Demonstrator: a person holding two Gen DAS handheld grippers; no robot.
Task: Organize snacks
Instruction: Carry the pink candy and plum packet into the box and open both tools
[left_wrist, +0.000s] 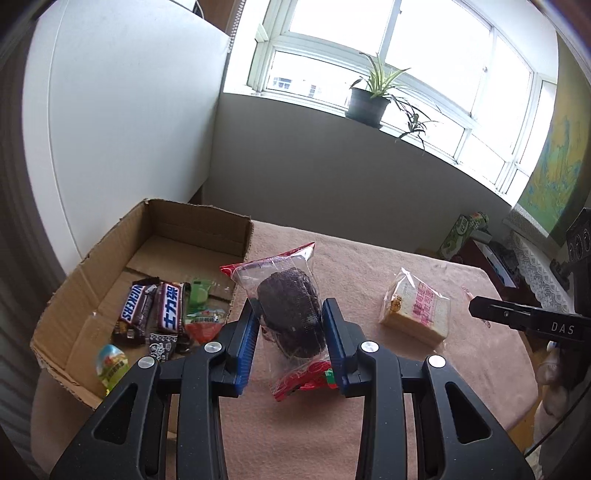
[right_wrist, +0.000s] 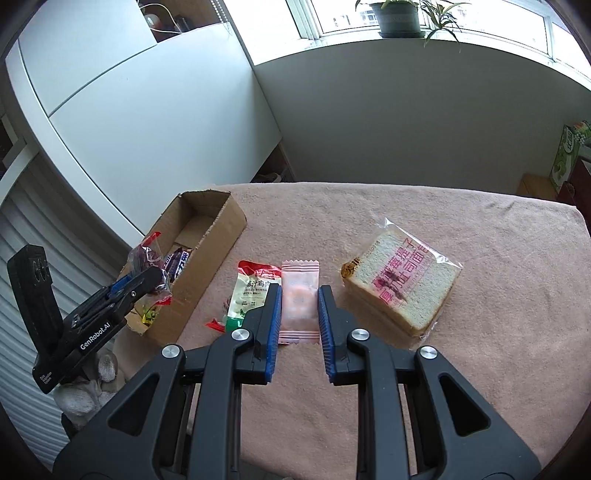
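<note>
**Gripping two snacks, one in each tool**

Clamping the left tool (left_wrist: 290, 308) on a dark cake packet (left_wrist: 291, 295), blue pads pressed against both sides of the clear wrapper, red ends sticking out above and below. Holding that packet up off the pink-covered counter (left_wrist: 369, 266), right at the edge of the cardboard box (left_wrist: 199, 210). Seen inside the box: two Snickers bars (left_wrist: 135, 310) side by side, plus a few green and red packets beside them.

Closing the right tool (right_wrist: 299, 291) narrowly on a pale pink packet (right_wrist: 300, 310), pads meeting its two long edges; hard to tell how far above the cloth. Lying flat on the counter just left of it, a white, red and green packet (right_wrist: 255, 288). Resting to the right, well apart from the box, a wrapped stack of sliced bread (right_wrist: 400, 288) with pink lettering.
</note>
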